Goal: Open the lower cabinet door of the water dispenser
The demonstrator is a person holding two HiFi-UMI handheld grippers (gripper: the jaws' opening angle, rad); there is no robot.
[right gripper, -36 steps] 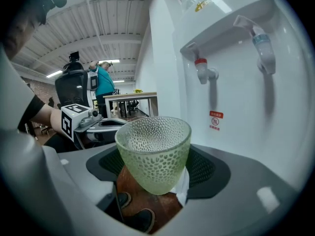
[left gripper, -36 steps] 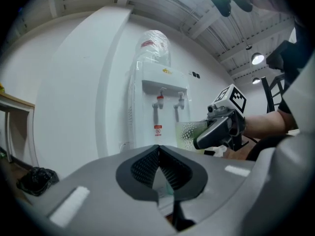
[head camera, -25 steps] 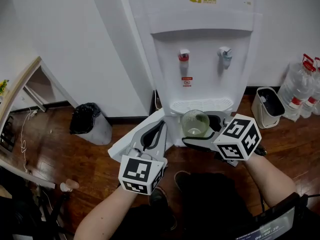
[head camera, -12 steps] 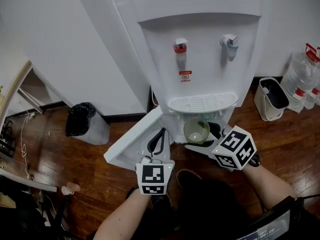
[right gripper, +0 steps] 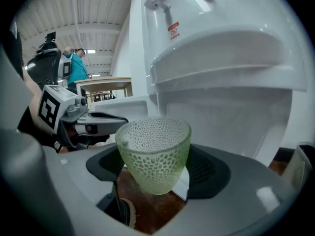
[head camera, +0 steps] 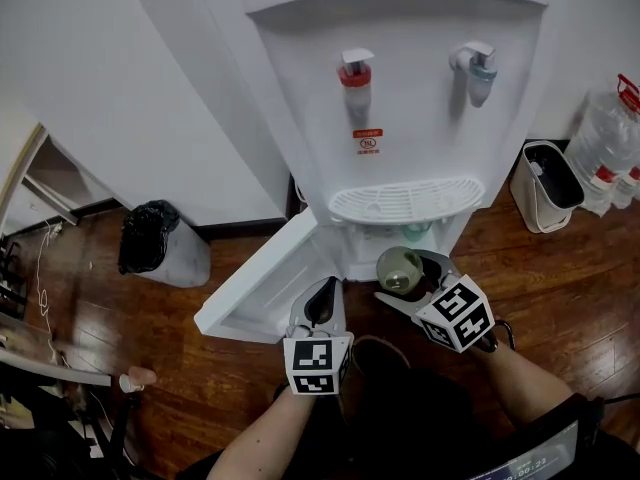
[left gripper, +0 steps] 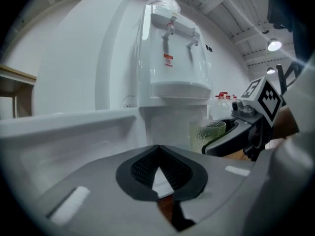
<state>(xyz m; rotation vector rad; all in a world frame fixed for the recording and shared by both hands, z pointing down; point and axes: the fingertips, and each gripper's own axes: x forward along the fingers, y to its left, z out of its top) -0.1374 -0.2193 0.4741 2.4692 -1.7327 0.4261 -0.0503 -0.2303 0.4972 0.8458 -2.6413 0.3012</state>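
Left tongs (left gripper: pixel 158 163) pinched shut, nothing in them; right tongs (right gripper: pixel 155 168) clamp a green cup (right gripper: pixel 153 144), looks empty. Lower cabinet door (head camera: pixel 255 293) hangs open off the water dispenser (head camera: pixel 400 118), over wood floor (head camera: pixel 590 288). Black-bagged bin (head camera: pixel 150 243) sits left.

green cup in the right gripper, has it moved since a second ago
Yes, downward. A second ago the green cup sat right against the front of the drip tray; now it hangs clearly below it.
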